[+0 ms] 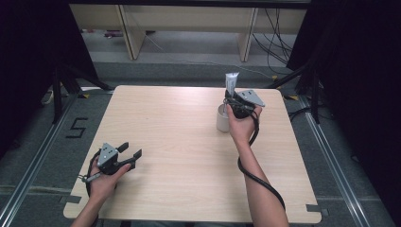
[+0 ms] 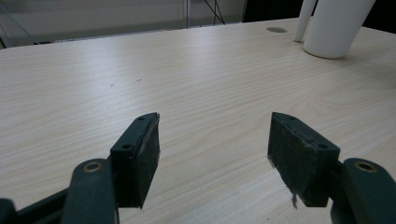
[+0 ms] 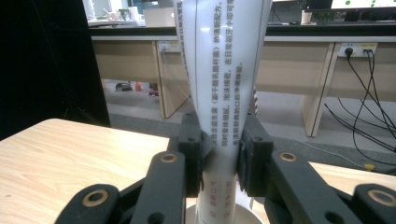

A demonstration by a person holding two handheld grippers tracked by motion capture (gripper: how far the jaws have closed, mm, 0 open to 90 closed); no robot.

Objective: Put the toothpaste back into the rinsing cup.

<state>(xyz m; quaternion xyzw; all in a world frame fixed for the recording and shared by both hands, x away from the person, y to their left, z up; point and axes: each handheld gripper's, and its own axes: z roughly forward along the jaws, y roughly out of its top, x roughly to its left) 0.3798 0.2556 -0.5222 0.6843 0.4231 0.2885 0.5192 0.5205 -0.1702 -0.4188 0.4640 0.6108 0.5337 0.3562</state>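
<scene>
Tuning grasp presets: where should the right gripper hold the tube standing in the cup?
Grip the tube on its lower body just above the cup rim, jaws closing on its flat faces from the sides. It stands upright, crimped end up, and widens upward, so a low pinch probably won't slip. The right gripper is shut on it there now.

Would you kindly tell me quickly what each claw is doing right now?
Left claw: open, holding nothing, low over the table.
Right claw: closed on the white tube, above the cup.
</scene>
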